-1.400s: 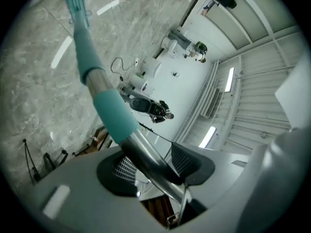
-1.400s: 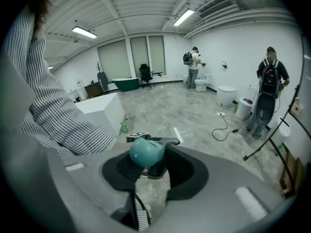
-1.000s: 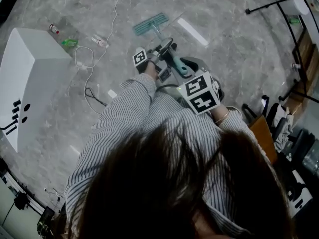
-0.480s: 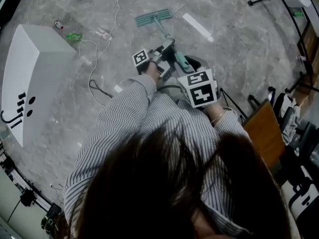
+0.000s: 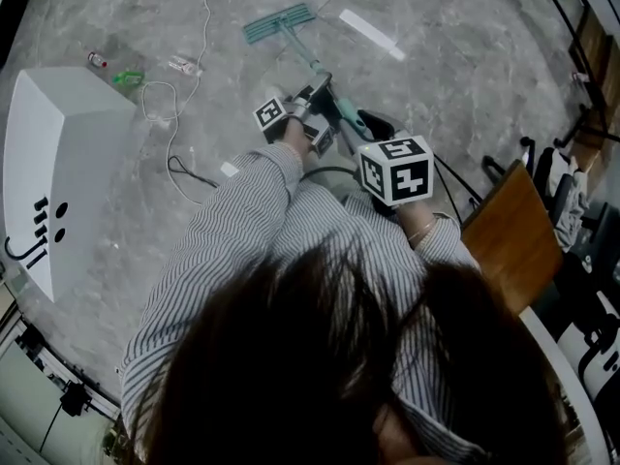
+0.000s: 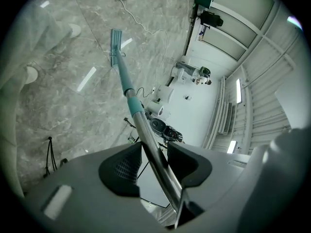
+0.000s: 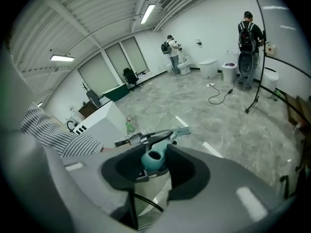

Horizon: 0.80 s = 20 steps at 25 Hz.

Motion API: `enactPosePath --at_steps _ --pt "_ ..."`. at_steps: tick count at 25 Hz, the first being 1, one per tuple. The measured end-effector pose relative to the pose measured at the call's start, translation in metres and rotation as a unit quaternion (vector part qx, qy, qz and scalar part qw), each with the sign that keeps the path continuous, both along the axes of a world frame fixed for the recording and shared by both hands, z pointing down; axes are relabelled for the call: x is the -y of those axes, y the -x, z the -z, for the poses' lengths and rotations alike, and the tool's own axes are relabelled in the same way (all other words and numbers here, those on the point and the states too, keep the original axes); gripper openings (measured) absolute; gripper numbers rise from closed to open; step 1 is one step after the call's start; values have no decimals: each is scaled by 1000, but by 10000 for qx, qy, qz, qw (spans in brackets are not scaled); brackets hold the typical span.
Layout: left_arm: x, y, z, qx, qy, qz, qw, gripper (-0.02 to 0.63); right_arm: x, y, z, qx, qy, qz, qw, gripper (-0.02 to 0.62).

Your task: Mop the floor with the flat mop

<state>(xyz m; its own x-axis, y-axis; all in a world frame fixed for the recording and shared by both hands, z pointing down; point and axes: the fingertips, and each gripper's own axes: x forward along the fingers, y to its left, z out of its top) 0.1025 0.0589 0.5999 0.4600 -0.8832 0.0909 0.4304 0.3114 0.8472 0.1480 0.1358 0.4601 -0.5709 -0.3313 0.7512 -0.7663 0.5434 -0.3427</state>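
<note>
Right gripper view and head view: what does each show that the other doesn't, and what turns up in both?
Only the right gripper view shows two people standing far across the room, long ceiling strip lights, and the right gripper clamped on the end of the teal plastic mop handle.

Only the head view shows the person's dark hair and the black-and-white marker cube on that gripper.

Both show the teal flat mop head on the grey marble floor, the white cabinet and the striped shirt sleeve.
</note>
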Motion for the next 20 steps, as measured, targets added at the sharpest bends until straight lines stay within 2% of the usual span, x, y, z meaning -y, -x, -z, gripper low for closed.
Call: enactPosePath --at_steps 4,11,16,20 --pt "-4 -1 1 132 72 -114 9998 160 -5 5 -6 13 24 31 10000 135" --pt "9 25 -17 483 442 -371 9972 164 3 33 -23 -148 197 285 9993 138" --pt "57 69 -28 647 583 -789 9931 158 46 81 -35 -271 199 371 9987 140" --pt "124 123 -37 638 571 -604 9945 158 110 137 -45 -280 236 392 9986 144"
